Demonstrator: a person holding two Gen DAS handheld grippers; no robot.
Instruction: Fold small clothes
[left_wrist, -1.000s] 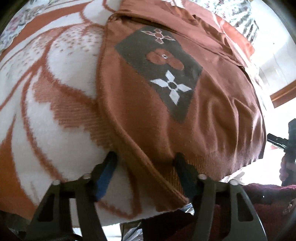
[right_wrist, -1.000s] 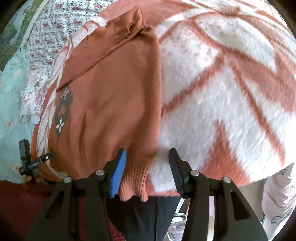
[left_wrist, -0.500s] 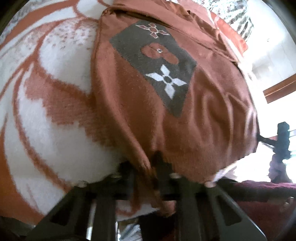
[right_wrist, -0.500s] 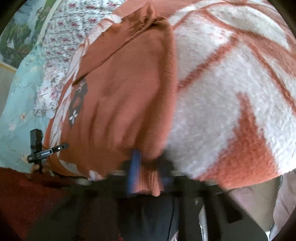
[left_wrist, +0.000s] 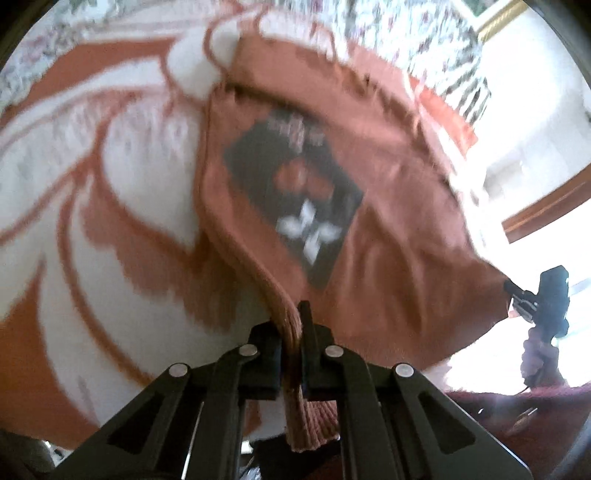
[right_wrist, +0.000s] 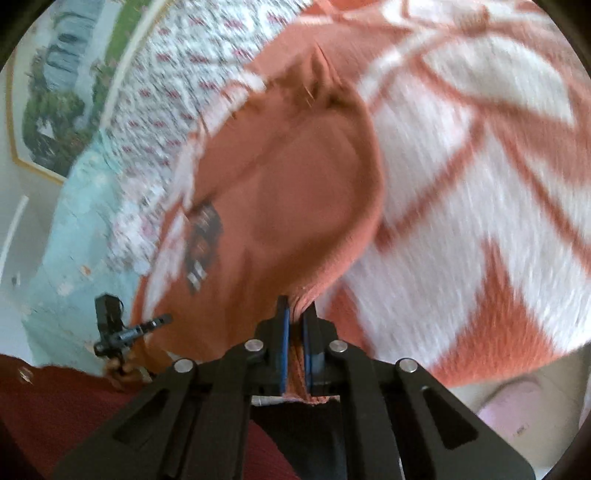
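A small rust-orange sweater (left_wrist: 388, 229) with a dark patch of flower motifs (left_wrist: 295, 199) lies on an orange-and-white blanket (left_wrist: 122, 192). My left gripper (left_wrist: 293, 332) is shut on the sweater's ribbed hem at its left corner and lifts it. My right gripper (right_wrist: 295, 325) is shut on the hem at the sweater's (right_wrist: 288, 199) right corner, also raised. The sweater's near edge hangs between the two grippers. Each gripper shows in the other's view: the right one (left_wrist: 546, 302) at far right, the left one (right_wrist: 122, 328) at lower left.
The blanket (right_wrist: 480, 206) covers a bed. A floral sheet (right_wrist: 177, 96) and a light blue cloth (right_wrist: 70, 240) lie beyond it. A framed picture (right_wrist: 55, 85) hangs on the wall. The person's dark red clothing (right_wrist: 55, 406) is below the grippers.
Both grippers went from open around the hem to shut on it. They have lifted the near edge of the sweater off the blanket and moved it forward.
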